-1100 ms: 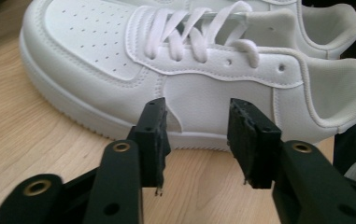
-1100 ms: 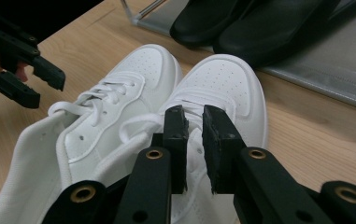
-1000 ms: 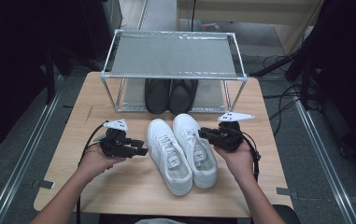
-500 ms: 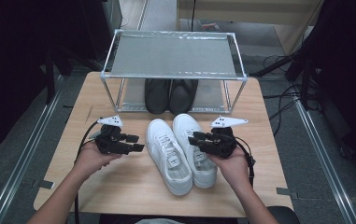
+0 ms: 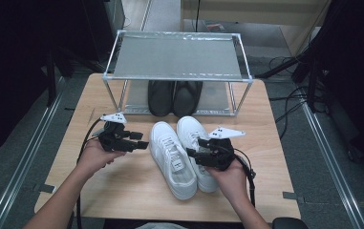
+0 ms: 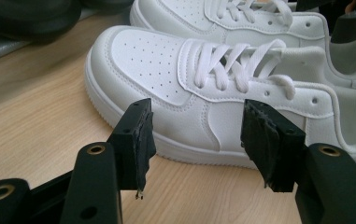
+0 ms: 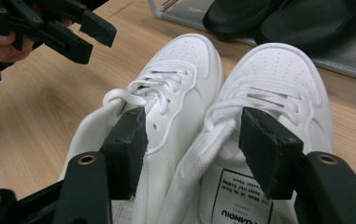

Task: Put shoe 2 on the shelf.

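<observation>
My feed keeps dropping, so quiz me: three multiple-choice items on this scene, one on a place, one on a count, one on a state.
1. Where are the black shoes?
A. on the rack's top shelf
B. on the rack's bottom shelf
C. on the floor

2. How many white sneakers lie on the table?
A. one
B. two
C. three

3. How is the right hand-held gripper?
A. open
B. shut on a lace
C. shut on a black shoe

Answers: 1 B, they sit under the rack top. 2 B, a pair lies side by side. 3 A, its pads stand apart over the sneakers' collars; the jaws have just been opening.
</observation>
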### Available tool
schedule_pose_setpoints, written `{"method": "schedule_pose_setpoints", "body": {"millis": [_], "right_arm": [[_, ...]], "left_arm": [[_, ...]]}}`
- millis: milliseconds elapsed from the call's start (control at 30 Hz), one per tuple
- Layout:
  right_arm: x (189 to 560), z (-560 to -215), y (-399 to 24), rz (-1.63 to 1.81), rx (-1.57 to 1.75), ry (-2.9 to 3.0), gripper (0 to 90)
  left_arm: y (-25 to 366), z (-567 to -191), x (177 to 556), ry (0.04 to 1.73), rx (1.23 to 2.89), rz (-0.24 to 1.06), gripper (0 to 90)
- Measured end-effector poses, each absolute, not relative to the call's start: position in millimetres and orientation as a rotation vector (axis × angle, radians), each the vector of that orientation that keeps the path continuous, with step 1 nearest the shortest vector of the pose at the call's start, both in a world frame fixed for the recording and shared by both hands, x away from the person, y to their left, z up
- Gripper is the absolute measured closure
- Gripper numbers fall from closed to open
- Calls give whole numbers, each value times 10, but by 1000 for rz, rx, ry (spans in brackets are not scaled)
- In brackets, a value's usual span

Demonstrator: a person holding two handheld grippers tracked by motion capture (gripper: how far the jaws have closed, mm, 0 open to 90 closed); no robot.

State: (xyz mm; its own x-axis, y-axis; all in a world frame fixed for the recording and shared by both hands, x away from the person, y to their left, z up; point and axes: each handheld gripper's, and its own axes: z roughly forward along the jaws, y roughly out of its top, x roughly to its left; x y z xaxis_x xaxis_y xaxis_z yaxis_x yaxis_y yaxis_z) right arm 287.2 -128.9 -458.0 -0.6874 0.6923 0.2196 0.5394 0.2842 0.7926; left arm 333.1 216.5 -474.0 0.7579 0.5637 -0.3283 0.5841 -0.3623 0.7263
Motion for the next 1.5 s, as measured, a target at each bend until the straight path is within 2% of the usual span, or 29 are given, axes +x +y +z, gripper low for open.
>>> {"method": "schedule_pose_setpoints", "body": {"millis": [233,667,1333,1500], "right_arm": [[2754,-4646,-1208,1332,1191,2365,399],[2571,-4753,-1019,1199,1228,2280,437],[2748,-4647,-955,1225,1477,2298,462],[2700,-4688,-878,1177,1414,2264,459]], "left_arm": [[2137,-4714,3417,857,2038,-31,444],[2148,-4663,3480,846,2014,-36,445],[2241,-4679,3496,878,1996,-28,445],[2236,-4685,3499,882,2000,-33,445]]}}
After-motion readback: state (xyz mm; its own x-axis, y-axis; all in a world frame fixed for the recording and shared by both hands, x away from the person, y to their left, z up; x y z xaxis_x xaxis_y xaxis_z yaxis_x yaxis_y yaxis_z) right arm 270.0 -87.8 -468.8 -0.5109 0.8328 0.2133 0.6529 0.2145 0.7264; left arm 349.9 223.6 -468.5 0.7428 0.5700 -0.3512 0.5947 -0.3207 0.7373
